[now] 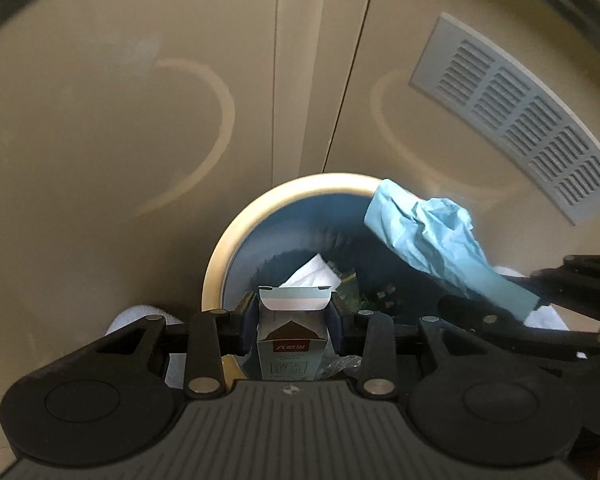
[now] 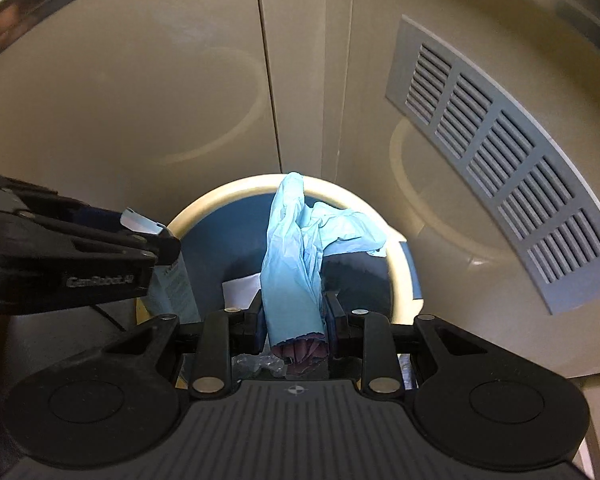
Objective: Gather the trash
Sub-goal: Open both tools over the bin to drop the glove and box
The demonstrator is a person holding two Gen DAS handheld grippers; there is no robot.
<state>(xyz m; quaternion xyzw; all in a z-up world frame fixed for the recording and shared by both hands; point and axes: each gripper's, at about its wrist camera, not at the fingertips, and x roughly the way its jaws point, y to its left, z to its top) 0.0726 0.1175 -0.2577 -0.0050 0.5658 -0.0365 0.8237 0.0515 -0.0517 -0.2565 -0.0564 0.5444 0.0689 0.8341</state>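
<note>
**Both grippers hold trash over the open bin**

The left gripper (image 1: 294,322) points steeply down at the round bin (image 1: 220,256), which has a pale yellow rim and a dark blue inside. Its fingers (image 1: 249,326) stand partly closed and press on both sides of a small carton (image 1: 288,350) with a red label and an opened top flap. The carton sits upright between the pads, above the near side of the bin's mouth.

The right gripper (image 2: 294,320) also tilts steeply down, just beside the left one, over the same bin (image 2: 400,264). Its fingers (image 2: 334,318) are narrowed onto a crumpled light blue glove (image 2: 296,256), gripped near its cuff, where a dark reddish lining shows. The rest of the glove stands up ahead of the fingers and reaches across the far rim of the bin.

Inside the bin lie white paper (image 1: 314,274) and some clear plastic wrapping (image 2: 260,364), along with smaller scraps too dim to tell.

Behind the bin is a beige cabinet front (image 1: 140,120) with a grey louvred vent (image 1: 520,120) on its right.
</note>
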